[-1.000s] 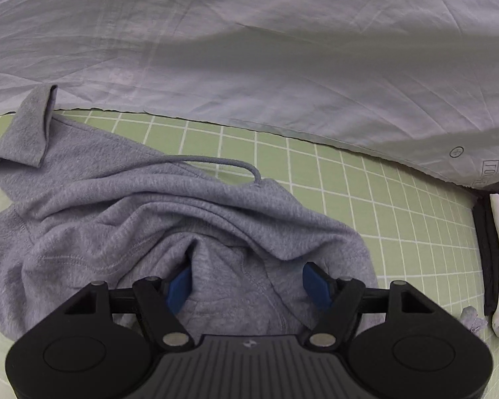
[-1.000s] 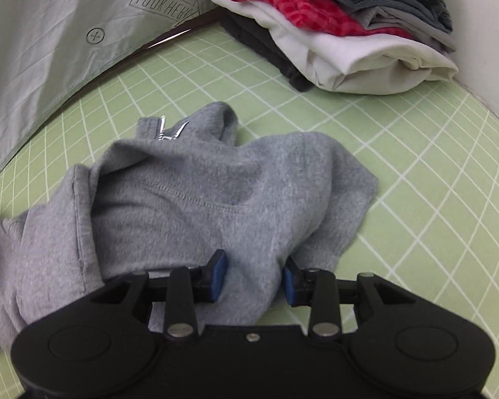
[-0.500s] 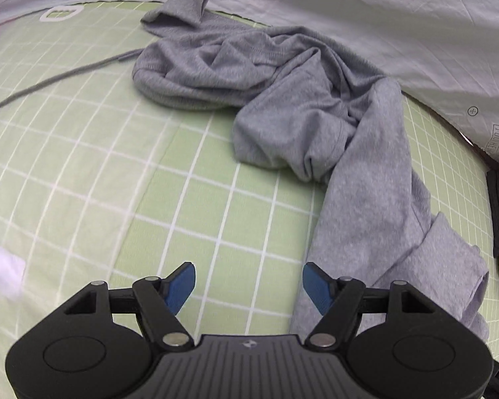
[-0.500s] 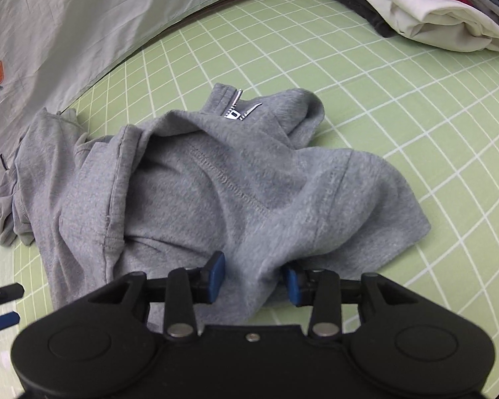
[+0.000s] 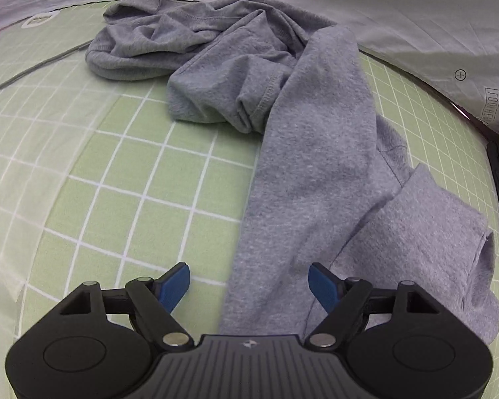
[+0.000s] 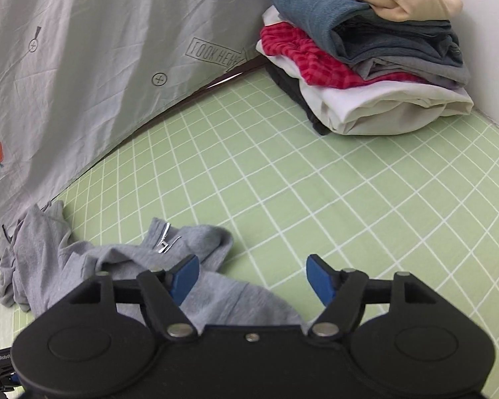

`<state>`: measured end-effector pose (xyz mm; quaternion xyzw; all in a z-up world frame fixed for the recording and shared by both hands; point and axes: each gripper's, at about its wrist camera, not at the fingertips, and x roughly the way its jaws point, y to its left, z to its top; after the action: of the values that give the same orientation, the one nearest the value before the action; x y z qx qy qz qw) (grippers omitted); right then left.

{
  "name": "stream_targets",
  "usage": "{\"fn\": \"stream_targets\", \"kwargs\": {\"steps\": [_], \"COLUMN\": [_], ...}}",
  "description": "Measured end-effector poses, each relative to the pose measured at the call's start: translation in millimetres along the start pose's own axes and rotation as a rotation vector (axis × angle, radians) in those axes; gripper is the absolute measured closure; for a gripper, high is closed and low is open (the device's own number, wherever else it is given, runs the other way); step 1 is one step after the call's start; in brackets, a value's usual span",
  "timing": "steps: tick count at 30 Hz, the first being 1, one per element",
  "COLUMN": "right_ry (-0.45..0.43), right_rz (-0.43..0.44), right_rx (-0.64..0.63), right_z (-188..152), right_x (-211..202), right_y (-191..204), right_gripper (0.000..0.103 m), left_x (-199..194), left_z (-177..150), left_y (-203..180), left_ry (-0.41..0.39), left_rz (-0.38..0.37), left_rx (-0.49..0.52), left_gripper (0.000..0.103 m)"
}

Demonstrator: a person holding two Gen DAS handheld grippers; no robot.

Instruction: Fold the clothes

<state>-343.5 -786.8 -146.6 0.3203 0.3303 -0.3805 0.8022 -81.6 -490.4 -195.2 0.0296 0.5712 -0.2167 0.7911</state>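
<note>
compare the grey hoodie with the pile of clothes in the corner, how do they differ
The grey hoodie lies crumpled and unfolded, a sleeve trailing toward the left tongs; the pile of clothes is folded and stacked. The hoodie is one garment in a single grey; the pile holds several garments in cream, blue, grey, red check, white and black. The hoodie sprawls low; the pile stands tall. Both rest on the green grid mat.

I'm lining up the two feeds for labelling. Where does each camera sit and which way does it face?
Left wrist: sits behind the left hand-held gripper, looking forward and down at the crumpled grey hoodie on the green checked sheet; open blue fingers show.
Right wrist: sits behind the right hand-held gripper, facing the folded clothes stack in the corner; open fingers show.
Shared: hoodie, checked sheet, grey printed cloth.
</note>
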Motion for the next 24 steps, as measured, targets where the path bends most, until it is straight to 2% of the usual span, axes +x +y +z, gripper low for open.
{"fn": "stream_targets", "kwargs": {"steps": [5,6,7,8,10,15,18,24], "right_ry": [0.023,0.025,0.026,0.031,0.036,0.036,0.033,0.017], "right_rz": [-0.006,-0.002,0.002,0.002,0.001,-0.005,-0.007,-0.021], "right_rx": [0.002,0.006,0.01,0.017,0.024,0.023,0.024,-0.036], "right_z": [7,6,4,1,-5,-23,-33,-68], "right_x": [21,22,24,25,24,15,7,-23], "right_y": [-7,-6,-5,-5,-2,7,11,33], "right_gripper": [0.027,0.027,0.027,0.027,0.027,0.027,0.027,0.027], "left_x": [10,10,10,9,9,-8,-39,-115], "left_z": [13,12,11,9,6,6,8,7], "left_y": [-21,-24,-28,-30,-31,-8,11,55], "left_ry": [-0.035,-0.046,-0.056,-0.063,-0.051,-0.066,-0.148,-0.326], "left_rz": [0.002,-0.009,-0.018,-0.023,-0.042,-0.09,-0.114,-0.081], "left_rx": [0.086,0.112,0.136,0.155,0.163,0.069,0.021,-0.037], "left_gripper": [0.027,0.035,0.048,0.055,0.098,0.099,0.099,0.099]}}
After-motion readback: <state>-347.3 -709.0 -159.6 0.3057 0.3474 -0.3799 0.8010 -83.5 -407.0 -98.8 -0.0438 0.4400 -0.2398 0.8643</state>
